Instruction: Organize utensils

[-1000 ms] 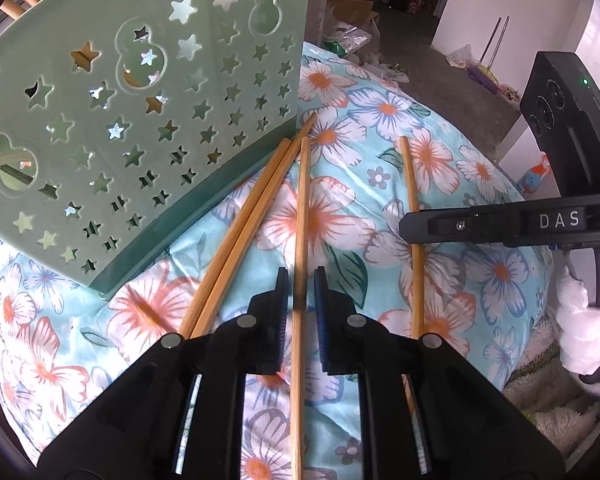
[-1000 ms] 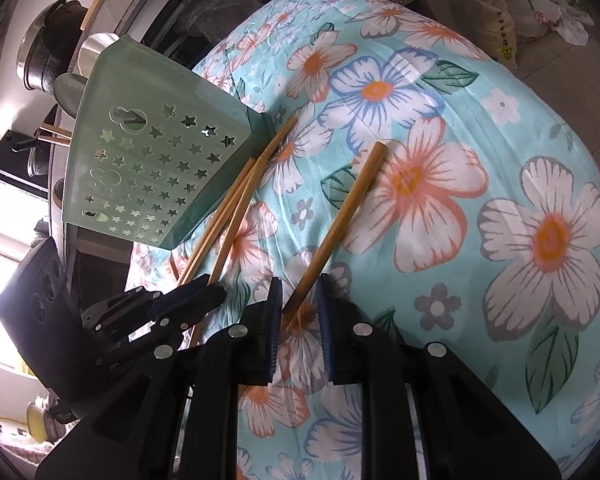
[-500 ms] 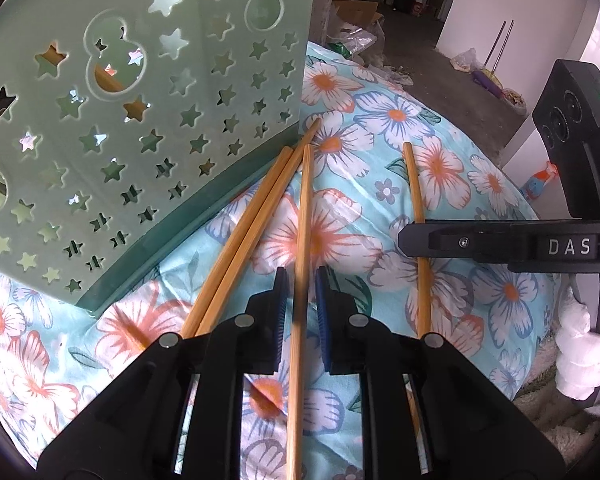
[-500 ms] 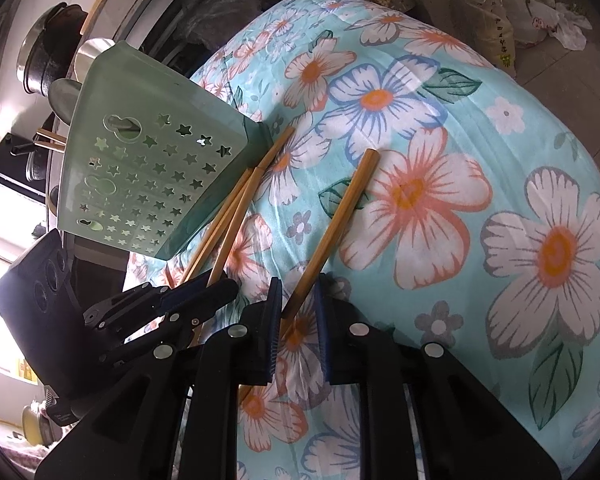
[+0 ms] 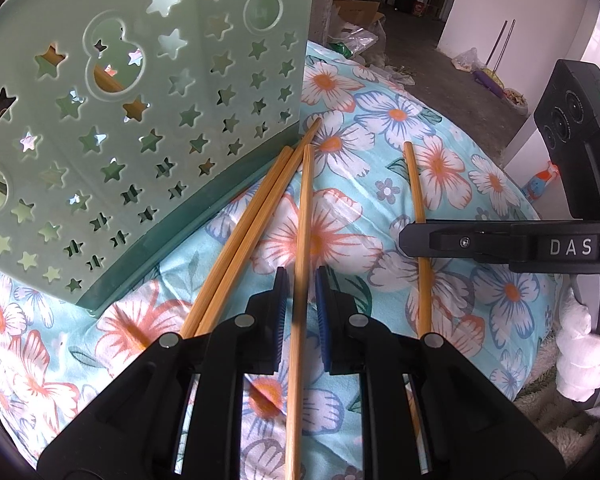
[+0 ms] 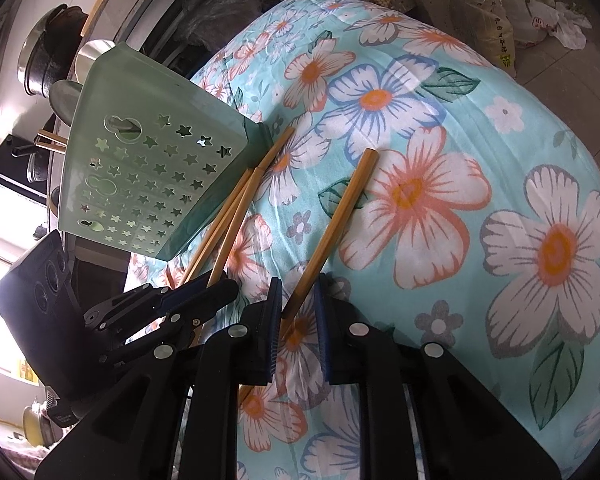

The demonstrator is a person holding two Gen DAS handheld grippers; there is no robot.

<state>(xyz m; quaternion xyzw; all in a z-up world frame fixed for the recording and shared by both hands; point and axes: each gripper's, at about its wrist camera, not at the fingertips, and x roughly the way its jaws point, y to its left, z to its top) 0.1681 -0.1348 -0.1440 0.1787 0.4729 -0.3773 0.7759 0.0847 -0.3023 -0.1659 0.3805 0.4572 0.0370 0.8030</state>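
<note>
Four chopsticks lie on a flower cloth (image 5: 384, 148) that covers the desk.

Closest in the left wrist view is the left tool (image 5: 300, 280). Its two fingers are nearly together, with the middle chopstick (image 5: 306, 200) running between them. A thin gap shows on each side of the stick, so the pads are not squeezing it. This stick points up toward 12 o'clock.

At 11 o'clock from the left tool, two chopsticks (image 5: 256, 224) lie side by side, touching each other. Their far ends are right beside the bottom edge of the green holder (image 5: 140, 120). The holder has star holes and lies tipped over on the cloth, at 10 o'clock.

At 1 o'clock lies the last chopstick (image 5: 416, 184), apart from the others. The right tool (image 6: 298, 284) comes in from 3 o'clock and sits over it. In the right wrist view its fingers are nearly together too. The stick slants between them with small gaps, so it is not squeezed.

Far away, at 12 o'clock, there is a grey floor (image 5: 420, 56) with a cardboard box (image 5: 356, 12) and some bags.
</note>
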